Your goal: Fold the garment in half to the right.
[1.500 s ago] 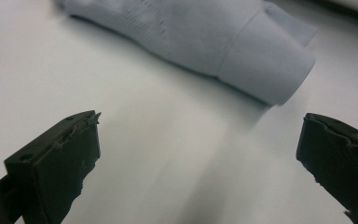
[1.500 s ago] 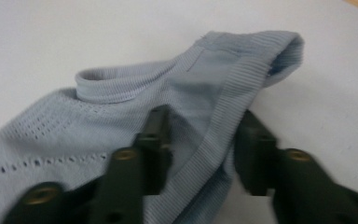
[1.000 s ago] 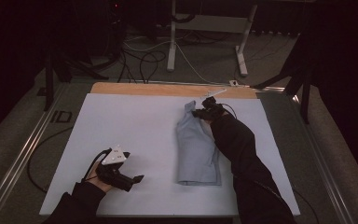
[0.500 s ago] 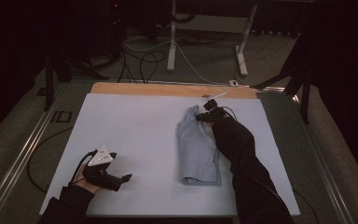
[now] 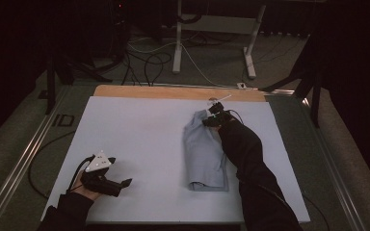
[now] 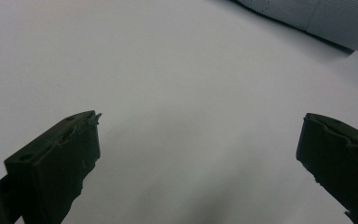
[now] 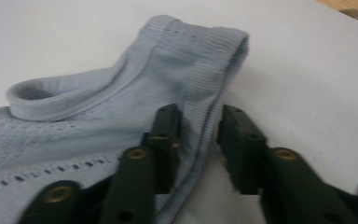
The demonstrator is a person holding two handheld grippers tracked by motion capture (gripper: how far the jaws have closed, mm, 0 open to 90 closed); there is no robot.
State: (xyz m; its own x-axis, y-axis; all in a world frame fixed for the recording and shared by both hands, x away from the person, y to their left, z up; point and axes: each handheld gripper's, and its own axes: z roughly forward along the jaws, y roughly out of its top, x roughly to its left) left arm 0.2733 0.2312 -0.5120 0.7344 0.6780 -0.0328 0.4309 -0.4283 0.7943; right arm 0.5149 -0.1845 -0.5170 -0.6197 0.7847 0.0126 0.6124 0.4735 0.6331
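Straddling the ribbed hem of a pale blue garment [image 7: 121,121], the right gripper [image 7: 198,140] has its two black jaws set a narrow gap apart, with the band of cloth running up between them; the left-hand jaw in that gripper's own view presses against the fabric, while the other stands just off its edge over bare white counter [image 7: 307,70], so the jaws are not closed on the cloth. In the high view the right gripper [image 5: 215,118] sits at the far end of the garment [image 5: 203,155], which lies folded into a long strip running from near the far edge of the counter [image 5: 139,134] back toward the person, right of the middle. The person's dark sleeve [image 5: 250,168] lies along the strip's right side. The near end of the strip is a folded edge, and the far end by the jaws shows a rolled opening and a ribbed corner. The left gripper [image 5: 107,179] rests low on the near left part of the counter, well apart from the garment, with a grey three-cornered plate on top. In the left gripper view its jaws stand wide, holding nothing, with bare white surface between them and a corner of the blue garment [image 6: 317,18] far off at the upper right.
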